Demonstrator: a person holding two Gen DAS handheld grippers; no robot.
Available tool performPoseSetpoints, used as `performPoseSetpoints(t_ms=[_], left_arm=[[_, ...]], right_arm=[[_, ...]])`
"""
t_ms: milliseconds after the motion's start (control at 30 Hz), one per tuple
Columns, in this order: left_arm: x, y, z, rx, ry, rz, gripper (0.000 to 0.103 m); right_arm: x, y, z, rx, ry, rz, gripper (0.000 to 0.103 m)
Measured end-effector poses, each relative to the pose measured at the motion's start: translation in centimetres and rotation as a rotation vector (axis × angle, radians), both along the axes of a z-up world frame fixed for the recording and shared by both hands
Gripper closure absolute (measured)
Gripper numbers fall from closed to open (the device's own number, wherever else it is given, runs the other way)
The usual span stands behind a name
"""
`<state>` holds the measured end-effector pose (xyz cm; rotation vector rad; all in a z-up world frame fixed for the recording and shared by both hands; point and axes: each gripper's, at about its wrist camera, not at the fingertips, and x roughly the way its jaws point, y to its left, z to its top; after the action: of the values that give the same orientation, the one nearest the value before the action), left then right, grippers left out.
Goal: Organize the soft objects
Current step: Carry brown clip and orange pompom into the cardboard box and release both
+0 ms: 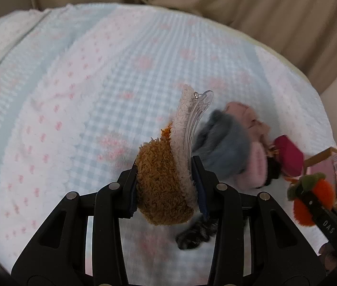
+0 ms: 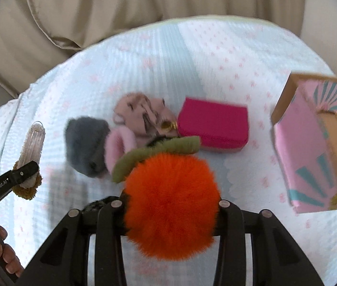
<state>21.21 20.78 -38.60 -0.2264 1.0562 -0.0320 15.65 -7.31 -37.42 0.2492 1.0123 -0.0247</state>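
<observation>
Your left tool clamps a brown-and-beige plush clip (image 1: pixel 166 171); your right clamps an orange fluffy pompom (image 2: pixel 171 205) with green trim.

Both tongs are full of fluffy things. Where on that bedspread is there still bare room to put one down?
Bare bedspread stretches left of the brown fuzzy clip toward the beige curtain. A smaller strip lies between the magenta pouch and the pink box. It is crowded where the grey pompom, pink fluffy pieces and pouch bunch together.

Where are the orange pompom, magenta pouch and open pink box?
orange pompom (image 2: pixel 172 205), right wrist view, middle of the fur
magenta pouch (image 2: pixel 213 122), right wrist view, centre of its face
open pink box (image 2: pixel 292 147), right wrist view, pink outer wall
</observation>
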Motion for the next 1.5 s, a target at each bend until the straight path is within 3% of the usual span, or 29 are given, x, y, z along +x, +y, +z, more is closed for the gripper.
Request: performPoseSetpoints(t_ms=[467,667,833,1167,1300,1500], left_arm=[[-4.3,-5.3,15.4,0.05,-0.144,0.04,0.068],[-6.7,-11.3,21.0,0.035,-0.21,0.026,0.068],[-8.6,-19.1,24.2,0.025,-0.246,-0.033,0.068],[-9.8,-35.2,23.6,-0.041,-0.185,-0.195,0.068],[-9.4,-40.6,22.1,-0.042,-0.148,-0.263,0.068],[-7.5,-46.8,17.5,-0.006,-0.051,-0.348,0.068]], right_arm=[[-3.5,-6.1,15.3,-0.019,-0.178,0.084,0.067],[-6.1,-10.9,19.9,-0.037,-0.233,0.112,0.067],[-7.9,-16.8,22.3,-0.069,-0.259,0.099,0.067],[-9.4,-28.6,22.1,-0.092,-0.21,0.019,0.067],[-8.7,-32.1,20.6,-0.098,-0.163,0.005,0.067],[-6.1,-36.4,17.0,-0.08,-0.049,-0.014,0.067]])
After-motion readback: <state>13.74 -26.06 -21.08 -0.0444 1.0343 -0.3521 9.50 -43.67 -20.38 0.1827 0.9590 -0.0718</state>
